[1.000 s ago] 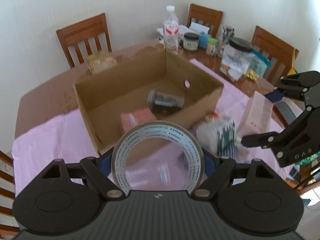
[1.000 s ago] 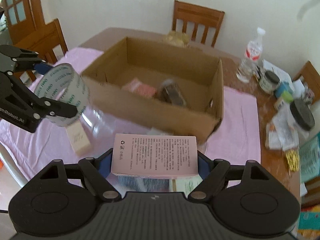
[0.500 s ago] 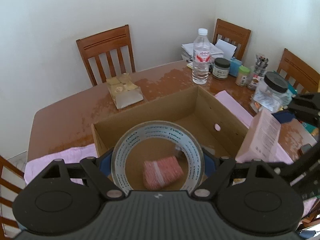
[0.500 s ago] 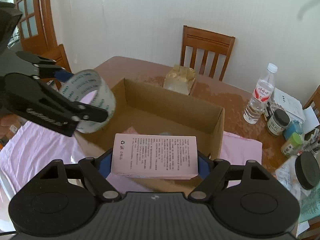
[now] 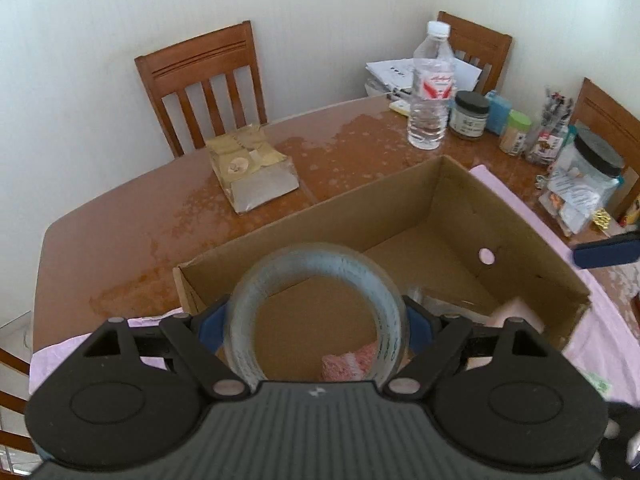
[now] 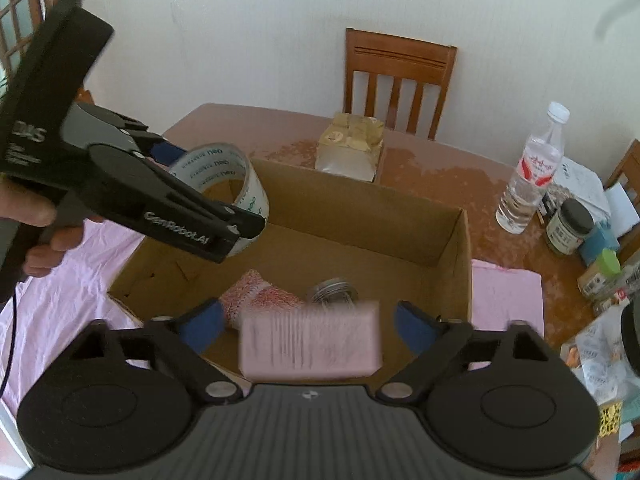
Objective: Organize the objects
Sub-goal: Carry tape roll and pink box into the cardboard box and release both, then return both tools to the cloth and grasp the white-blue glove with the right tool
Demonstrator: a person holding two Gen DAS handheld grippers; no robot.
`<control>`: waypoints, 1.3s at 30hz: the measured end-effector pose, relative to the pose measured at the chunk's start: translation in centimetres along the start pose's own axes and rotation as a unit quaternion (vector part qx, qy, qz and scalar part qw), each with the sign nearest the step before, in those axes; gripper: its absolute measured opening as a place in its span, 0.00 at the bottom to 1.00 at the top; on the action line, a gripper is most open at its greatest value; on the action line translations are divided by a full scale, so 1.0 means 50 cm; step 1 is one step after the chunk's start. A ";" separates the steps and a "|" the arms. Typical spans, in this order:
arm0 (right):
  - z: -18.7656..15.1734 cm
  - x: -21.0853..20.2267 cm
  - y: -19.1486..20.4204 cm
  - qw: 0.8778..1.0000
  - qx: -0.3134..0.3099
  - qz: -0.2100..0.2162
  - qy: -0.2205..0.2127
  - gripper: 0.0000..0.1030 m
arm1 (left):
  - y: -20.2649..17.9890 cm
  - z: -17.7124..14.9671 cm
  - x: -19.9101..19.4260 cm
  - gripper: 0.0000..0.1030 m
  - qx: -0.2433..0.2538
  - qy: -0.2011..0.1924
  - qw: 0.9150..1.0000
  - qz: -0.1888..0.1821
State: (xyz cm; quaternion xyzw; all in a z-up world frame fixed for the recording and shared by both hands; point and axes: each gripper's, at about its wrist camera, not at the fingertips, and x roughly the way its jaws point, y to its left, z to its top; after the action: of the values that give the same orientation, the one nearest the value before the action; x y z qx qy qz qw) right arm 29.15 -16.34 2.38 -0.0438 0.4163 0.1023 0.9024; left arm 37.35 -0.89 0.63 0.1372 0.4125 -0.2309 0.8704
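An open cardboard box [image 5: 532,240] [image 6: 360,200] stands on the table. My left gripper [image 5: 316,320] is shut on a roll of clear tape [image 5: 384,280] [image 6: 244,184] and holds it above the box's left part. My right gripper [image 6: 308,324] is open over the box's near wall. A pink carton [image 6: 310,344], blurred, is between its fingers without touching them; it also shows in the left wrist view [image 5: 516,314]. Inside the box lie a pink knitted cloth [image 6: 260,298] [image 5: 348,364] and a jar with a metal lid [image 6: 334,290].
A foil-wrapped packet [image 5: 252,174] lies behind the box. A water bottle [image 5: 430,88], jars [image 5: 468,116], papers and a large lidded jar [image 5: 584,180] crowd the table's right end. Wooden chairs [image 5: 204,80] ring the table. A pink cloth [image 6: 68,272] covers the near table.
The right gripper has opened and let go of the pink carton, which is dropping into the box. Both grippers have moved further over the box. The tape roll stays gripped.
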 end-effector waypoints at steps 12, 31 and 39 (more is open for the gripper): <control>-0.040 -0.021 -0.017 0.998 0.048 -0.041 0.012 1.00 | 0.012 -0.019 -0.002 0.95 -0.005 -0.011 1.000 0.000; -0.193 -0.060 -0.004 0.994 0.063 -0.070 0.058 1.00 | -0.038 -0.146 -0.113 0.97 -0.026 -0.037 0.999 0.022; -0.265 -0.067 -0.008 0.994 0.073 -0.045 0.072 1.00 | -0.091 -0.241 -0.161 0.98 -0.066 -0.029 0.996 0.050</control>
State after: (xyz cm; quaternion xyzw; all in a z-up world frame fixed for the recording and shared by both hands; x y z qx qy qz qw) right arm 17.29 -19.40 -3.70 -0.0038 0.4845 0.0275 0.8743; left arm 22.67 2.71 -0.78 0.0932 0.3946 -0.1632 0.8994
